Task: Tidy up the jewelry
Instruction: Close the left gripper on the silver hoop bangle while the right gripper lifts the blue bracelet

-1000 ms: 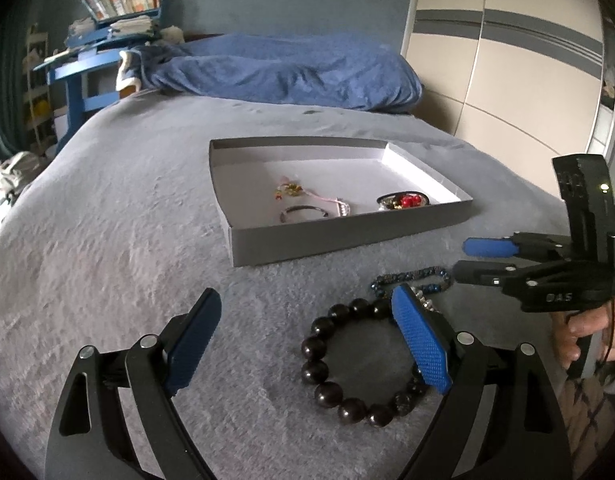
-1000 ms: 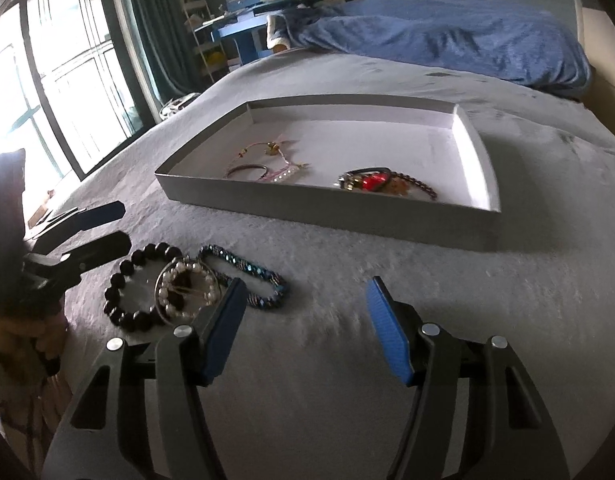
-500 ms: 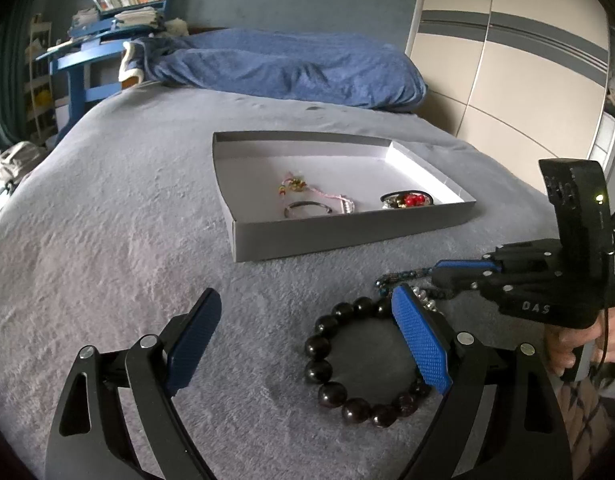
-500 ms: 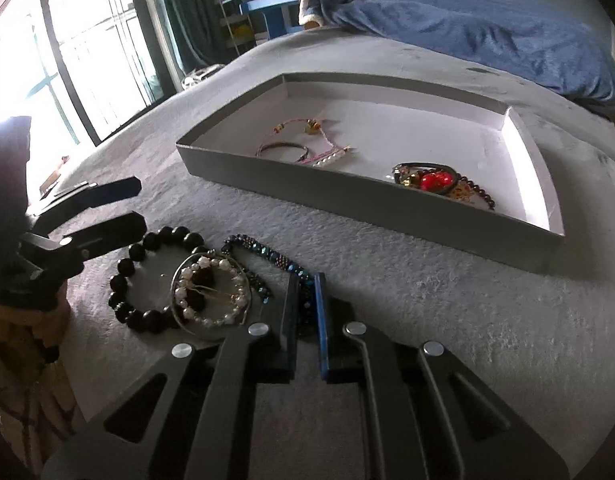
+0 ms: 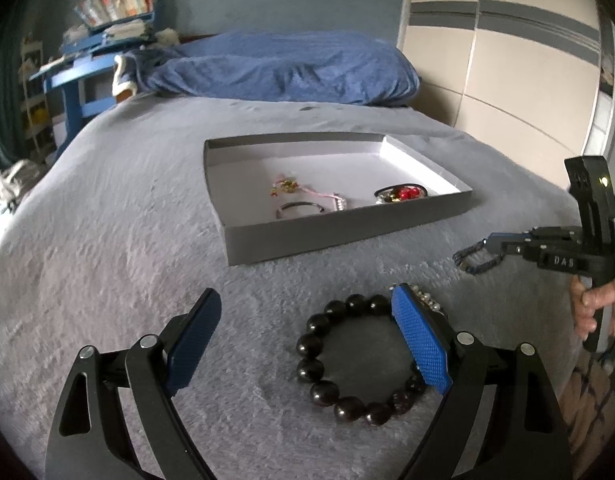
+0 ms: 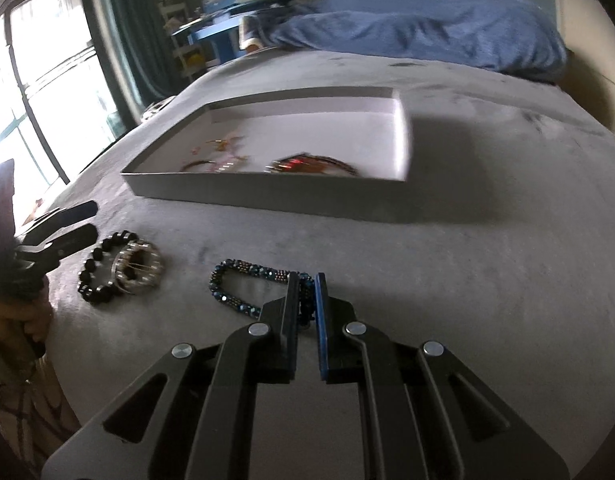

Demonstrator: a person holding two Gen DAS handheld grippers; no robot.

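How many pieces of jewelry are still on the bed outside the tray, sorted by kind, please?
Black bead bracelet: 1, lying on the bed
Pearl bracelet: 1, overlapping the black one
Blue beaded bracelet: 1, pinched in the right claw
Total: 3 outside the tray

"DAS" on the right gripper [image 5: 492, 245]
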